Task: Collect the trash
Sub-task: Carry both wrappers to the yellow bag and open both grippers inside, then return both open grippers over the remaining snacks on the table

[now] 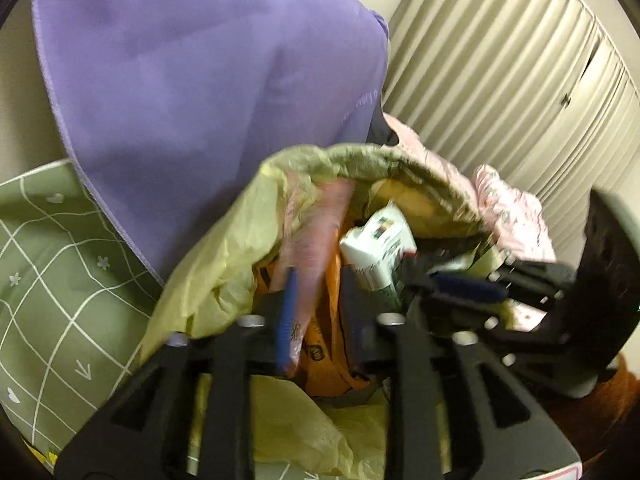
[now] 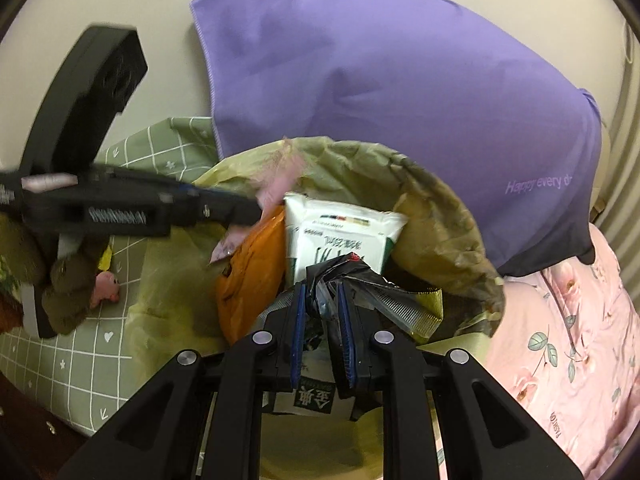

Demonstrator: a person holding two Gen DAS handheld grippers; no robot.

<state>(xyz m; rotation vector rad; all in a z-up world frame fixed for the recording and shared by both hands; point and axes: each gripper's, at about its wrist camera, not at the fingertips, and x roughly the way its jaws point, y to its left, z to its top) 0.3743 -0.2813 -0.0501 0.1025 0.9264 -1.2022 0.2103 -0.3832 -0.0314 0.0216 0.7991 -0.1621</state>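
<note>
Left wrist view: the yellow trash bag [image 1: 224, 248] lies open on the green grid bedsheet [image 1: 52, 264], holding an orange wrapper [image 1: 324, 360] and a white carton [image 1: 380, 244]. The left gripper [image 1: 316, 316] has its jaws partly spread around a pink wrapper [image 1: 316, 232] at the bag's mouth.

Right wrist view: the right gripper [image 2: 323, 332] pinches a crumpled black wrapper [image 2: 340, 276] over the bag's opening [image 2: 448, 216].
</note>
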